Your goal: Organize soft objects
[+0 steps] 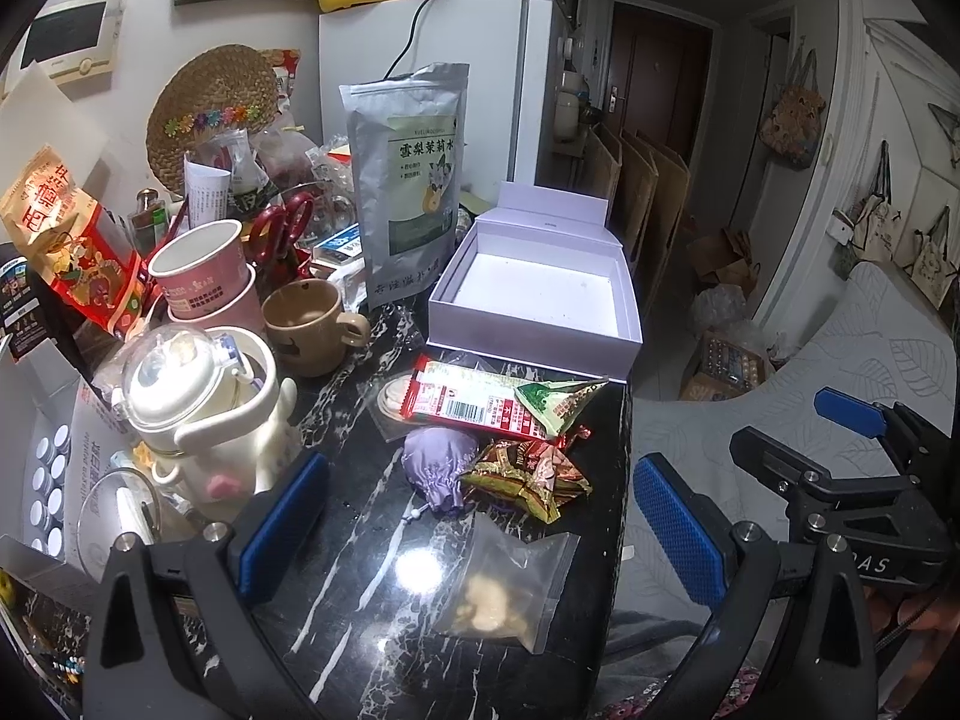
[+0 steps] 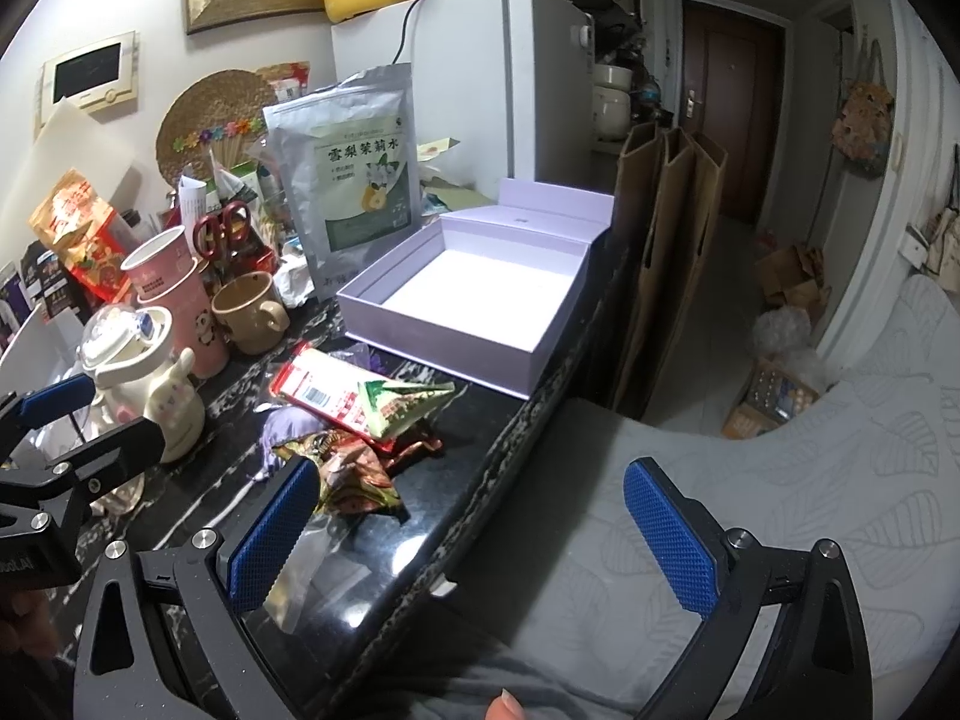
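Observation:
On the black marble counter point(image 1: 360, 540) lie a purple drawstring pouch point(image 1: 433, 461), a red snack packet point(image 1: 474, 405), a green triangular packet point(image 1: 555, 399), a brown-gold wrapper point(image 1: 528, 477) and a clear zip bag point(image 1: 513, 585). Behind them stands an open, empty lilac box point(image 1: 534, 291) point(image 2: 474, 294). My left gripper point(image 1: 480, 528) hangs open above the zip bag, holding nothing. My right gripper point(image 2: 474, 534) is open over the counter's edge, its left pad near the wrapper point(image 2: 354, 471). The right gripper also shows in the left wrist view at far right point(image 1: 864, 438).
Crowding the counter's left are a white kettle point(image 1: 204, 402), a brown mug point(image 1: 306, 318), pink cups point(image 1: 201, 270), red scissors point(image 1: 282, 225) and a silver tea pouch point(image 1: 408, 180). A white fridge point(image 1: 474, 90) stands behind. A grey leaf-print cushion point(image 2: 780, 480) lies right of the counter.

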`<act>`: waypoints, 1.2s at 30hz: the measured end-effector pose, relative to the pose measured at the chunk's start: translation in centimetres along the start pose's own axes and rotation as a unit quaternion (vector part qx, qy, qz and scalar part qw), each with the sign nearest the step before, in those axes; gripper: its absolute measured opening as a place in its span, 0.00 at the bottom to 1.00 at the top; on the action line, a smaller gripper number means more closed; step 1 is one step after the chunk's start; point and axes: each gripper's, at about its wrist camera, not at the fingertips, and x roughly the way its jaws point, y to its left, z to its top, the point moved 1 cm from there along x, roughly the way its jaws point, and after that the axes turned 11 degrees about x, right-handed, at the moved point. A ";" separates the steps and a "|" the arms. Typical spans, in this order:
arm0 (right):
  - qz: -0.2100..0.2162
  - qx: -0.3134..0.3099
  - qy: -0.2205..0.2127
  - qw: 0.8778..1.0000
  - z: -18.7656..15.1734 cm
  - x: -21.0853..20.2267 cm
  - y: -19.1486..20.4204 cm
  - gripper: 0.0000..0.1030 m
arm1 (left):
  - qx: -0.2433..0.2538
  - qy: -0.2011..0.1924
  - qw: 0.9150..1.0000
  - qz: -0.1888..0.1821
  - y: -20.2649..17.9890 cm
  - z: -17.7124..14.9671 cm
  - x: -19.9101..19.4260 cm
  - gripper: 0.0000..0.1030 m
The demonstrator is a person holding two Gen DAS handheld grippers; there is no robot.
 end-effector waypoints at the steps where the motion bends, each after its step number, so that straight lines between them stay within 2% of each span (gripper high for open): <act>1: 0.000 0.000 0.001 1.000 0.0 0.1 -0.1 1.00 | 0.000 0.001 1.000 0.000 0.0 0.0 0.1 1.00; 12: 0.024 0.004 0.011 1.000 -0.5 1.4 -1.1 1.00 | 0.004 0.019 1.000 -0.005 -0.4 -0.4 2.0 1.00; 19: 0.044 0.002 0.022 0.999 -0.3 2.4 -2.0 1.00 | 0.009 0.013 1.000 -0.012 -1.4 -0.6 2.3 1.00; 30: 0.070 -0.001 0.053 0.996 -1.2 4.1 -2.7 1.00 | -0.026 0.052 0.997 -0.058 -1.9 -3.8 4.8 1.00; 36: 0.073 -0.003 0.072 0.995 -2.1 5.4 -3.2 1.00 | -0.020 0.065 0.996 -0.062 -2.7 -5.3 6.0 1.00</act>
